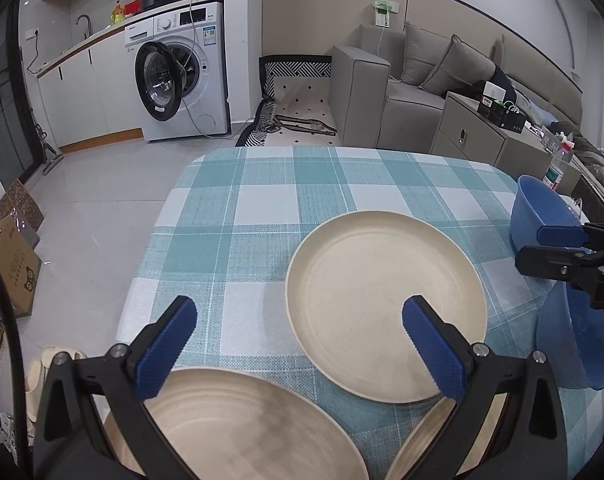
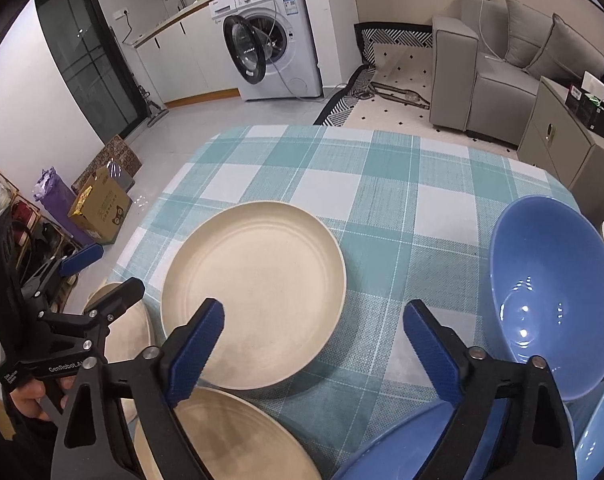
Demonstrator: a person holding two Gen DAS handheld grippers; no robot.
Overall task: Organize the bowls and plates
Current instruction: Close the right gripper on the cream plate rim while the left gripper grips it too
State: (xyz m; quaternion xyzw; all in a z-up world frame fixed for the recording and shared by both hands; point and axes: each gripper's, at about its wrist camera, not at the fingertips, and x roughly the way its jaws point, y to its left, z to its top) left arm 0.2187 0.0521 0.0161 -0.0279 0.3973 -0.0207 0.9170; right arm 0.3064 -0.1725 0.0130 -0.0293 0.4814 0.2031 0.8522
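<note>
Where the checked tablecloth (image 2: 382, 184) covers the table, three cream plates and three blue bowls can be counted across the two views.

Plates: one whole plate (image 2: 257, 292) lies flat near the table's middle, empty, dull marks on its floor. A second cream plate (image 2: 229, 436) sits at the near edge, cut off by the frame and partly behind the right gripper's left finger. A third cream plate (image 2: 121, 324) lies at the left corner of the table, mostly hidden behind the left gripper (image 2: 97, 280); in the left wrist view it is the large plate (image 1: 237, 428) under that gripper's own frame.

Bowls: one blue bowl (image 2: 554, 296) stands at the right edge, empty, glossy with light spots inside. A second blue bowl (image 2: 390, 452) is at the bottom of the frame, largely behind the right finger; a third bowl (image 2: 602, 432) shows only a sliver at the lower right corner. Contents of these two cannot be made out.

Grippers: the left gripper (image 1: 297, 336) has its fingers spread wide, nothing between the pads, hanging over cloth and plate rims. The right gripper (image 2: 314, 340) also stands wide apart over bare cloth between plate and bowl, gripping nothing.

A hand (image 2: 33, 396) holds the left gripper's handle, only partly visible. Beyond the table: a washing machine (image 2: 277, 40) with its door open, and a grey sofa (image 2: 498, 64).
</note>
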